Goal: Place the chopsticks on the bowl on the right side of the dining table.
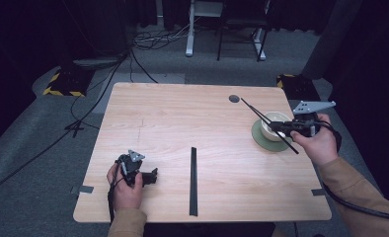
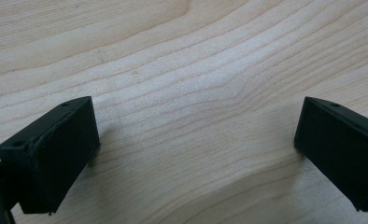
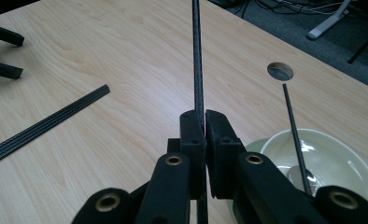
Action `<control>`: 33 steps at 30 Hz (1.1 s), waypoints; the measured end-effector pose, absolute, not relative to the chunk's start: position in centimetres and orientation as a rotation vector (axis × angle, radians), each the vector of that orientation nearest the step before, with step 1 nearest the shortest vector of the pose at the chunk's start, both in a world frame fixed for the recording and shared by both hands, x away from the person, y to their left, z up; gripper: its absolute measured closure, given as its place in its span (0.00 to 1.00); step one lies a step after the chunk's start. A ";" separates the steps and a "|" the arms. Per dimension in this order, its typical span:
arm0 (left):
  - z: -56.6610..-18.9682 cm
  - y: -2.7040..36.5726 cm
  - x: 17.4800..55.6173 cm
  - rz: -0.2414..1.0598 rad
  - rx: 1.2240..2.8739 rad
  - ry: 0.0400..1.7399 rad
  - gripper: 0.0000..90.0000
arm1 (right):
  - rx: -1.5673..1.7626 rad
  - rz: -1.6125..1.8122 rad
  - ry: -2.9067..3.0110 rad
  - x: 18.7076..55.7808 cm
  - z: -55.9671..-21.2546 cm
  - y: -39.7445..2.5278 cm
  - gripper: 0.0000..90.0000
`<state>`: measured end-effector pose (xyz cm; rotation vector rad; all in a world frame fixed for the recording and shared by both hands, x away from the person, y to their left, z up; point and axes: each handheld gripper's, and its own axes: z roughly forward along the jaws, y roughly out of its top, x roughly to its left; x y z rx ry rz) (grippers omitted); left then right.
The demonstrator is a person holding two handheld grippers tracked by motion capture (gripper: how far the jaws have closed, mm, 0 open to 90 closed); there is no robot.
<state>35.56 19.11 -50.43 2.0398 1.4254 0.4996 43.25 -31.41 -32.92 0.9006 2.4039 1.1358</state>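
Note:
My right gripper (image 1: 277,127) (image 3: 204,117) is shut on a thin black rod (image 1: 292,147) (image 3: 196,46), held over the right side of the table beside a white bowl (image 1: 275,123) (image 3: 334,156). The bowl sits on a green saucer (image 1: 262,140). A second thin rod (image 1: 251,106) (image 3: 294,126) leans in the bowl, its far end near the table's round hole (image 1: 234,98) (image 3: 280,71). A bundle of black rods (image 1: 193,180) (image 3: 46,123) lies flat near the front middle. My left gripper (image 1: 154,176) (image 2: 196,140) (image 3: 4,51) is open just above bare wood at the front left.
The wooden table (image 1: 182,118) has dark floor on all sides, with cables (image 1: 84,113) trailing at the left. Desk legs (image 1: 190,29) stand behind the far edge. Tape tabs mark the front corners (image 1: 86,189).

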 end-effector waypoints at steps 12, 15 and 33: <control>-50.4 19.1 35.5 0.498 2.037 1.427 0.00 | 0.805 1.151 2.415 45.4 -31.8 -32.6 0.96; -50.4 19.1 35.5 0.498 2.038 1.427 0.00 | 0.821 1.141 2.413 46.0 -31.7 -33.0 0.96; -50.4 19.1 35.6 0.498 2.040 1.425 0.00 | 0.968 1.035 2.412 51.2 -34.9 -36.5 0.96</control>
